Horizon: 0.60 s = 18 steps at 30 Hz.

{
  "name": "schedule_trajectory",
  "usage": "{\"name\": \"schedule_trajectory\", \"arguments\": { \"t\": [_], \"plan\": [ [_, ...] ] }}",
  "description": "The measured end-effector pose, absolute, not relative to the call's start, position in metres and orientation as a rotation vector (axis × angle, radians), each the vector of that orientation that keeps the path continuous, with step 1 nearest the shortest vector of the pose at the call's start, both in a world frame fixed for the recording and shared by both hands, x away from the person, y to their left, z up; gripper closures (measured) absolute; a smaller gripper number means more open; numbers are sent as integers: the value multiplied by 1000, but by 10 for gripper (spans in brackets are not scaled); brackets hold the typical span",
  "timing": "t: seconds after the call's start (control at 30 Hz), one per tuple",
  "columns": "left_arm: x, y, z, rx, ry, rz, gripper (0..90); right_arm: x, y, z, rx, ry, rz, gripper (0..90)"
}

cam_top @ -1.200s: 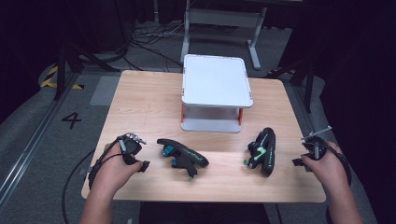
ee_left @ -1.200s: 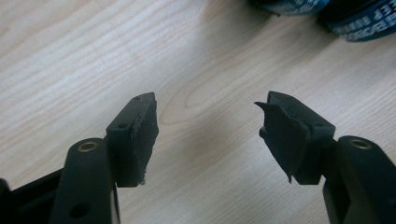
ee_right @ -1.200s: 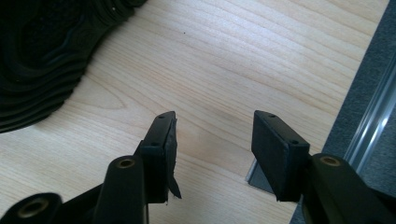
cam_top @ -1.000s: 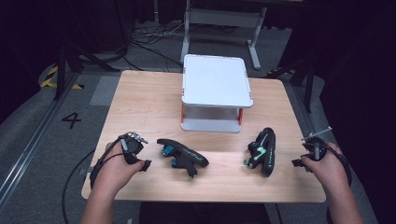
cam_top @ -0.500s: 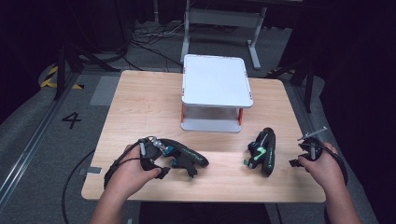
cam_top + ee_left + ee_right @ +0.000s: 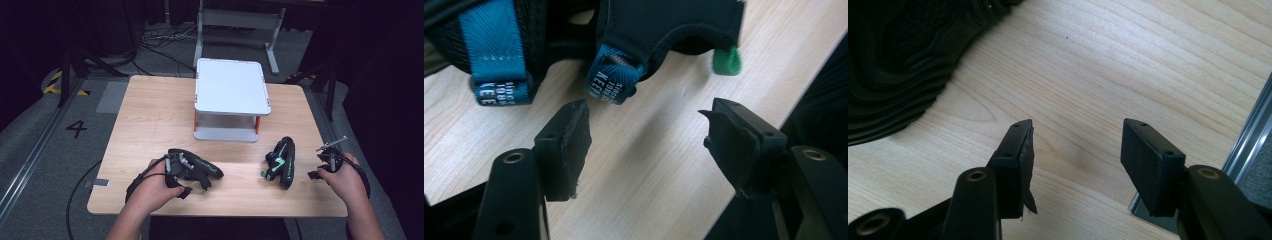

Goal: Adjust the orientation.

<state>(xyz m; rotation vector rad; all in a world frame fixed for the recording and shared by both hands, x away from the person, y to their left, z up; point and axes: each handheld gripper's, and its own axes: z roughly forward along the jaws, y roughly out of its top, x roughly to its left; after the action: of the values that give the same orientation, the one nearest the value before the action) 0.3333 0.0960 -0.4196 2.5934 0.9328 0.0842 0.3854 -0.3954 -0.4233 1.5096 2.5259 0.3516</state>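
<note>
Now closing on the left shoe, a black soft-sided sandal with blue webbing loops, lying on its side near the front edge of the pale wooden table. Left gripper spread wide, pinching nothing, tips just short of the nearest blue webbing loop and low over the wood. Right gripper likewise spread and empty, parked at the table's right edge, well apart from the right shoe, a matching black sandal with green trim. White two-tier metal shelf standing behind both shoes, both tiers bare.

Judged step: first grasp of the left shoe.

To do it well:
- Aim for a firm part: the padded collar or strap base, not the loose loop end, likely to slip or swing.
- Slide one pad under or inside the upper and keep the other outside, so that both press on material and not on wood.
- Keep the tips from digging into the tabletop; approach shallow, then close.
- Squeeze slowly, check for no sag, then lift.
- Watch the small green pull tab; probably too flimsy to carry the weight, though hard to judge from so close.
- Bring the right gripper to the right shoe only once the left hold is sure.
</note>
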Motion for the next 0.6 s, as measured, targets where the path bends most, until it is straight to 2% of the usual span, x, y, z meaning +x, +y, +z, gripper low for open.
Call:
{"name": "schedule_trajectory", "arguments": {
  "t": [0.23,0.33,0.43,0.5,0.6],
  "plan": [
    [339,86,-429,2595,1000,146,389,386,-392,-426,1491,2540,327,480],
    [341,83,-431,2545,1007,186,420,386,-391,-426,1485,2547,339,478],
    [342,81,-434,2567,1000,220,469,386,-391,-426,1480,2548,334,478],
    [343,82,-434,2575,1006,253,591,386,-391,-427,1480,2556,339,478],
    [344,83,-434,2585,989,265,662,386,-390,-427,1477,2559,339,478]
  ]
}}
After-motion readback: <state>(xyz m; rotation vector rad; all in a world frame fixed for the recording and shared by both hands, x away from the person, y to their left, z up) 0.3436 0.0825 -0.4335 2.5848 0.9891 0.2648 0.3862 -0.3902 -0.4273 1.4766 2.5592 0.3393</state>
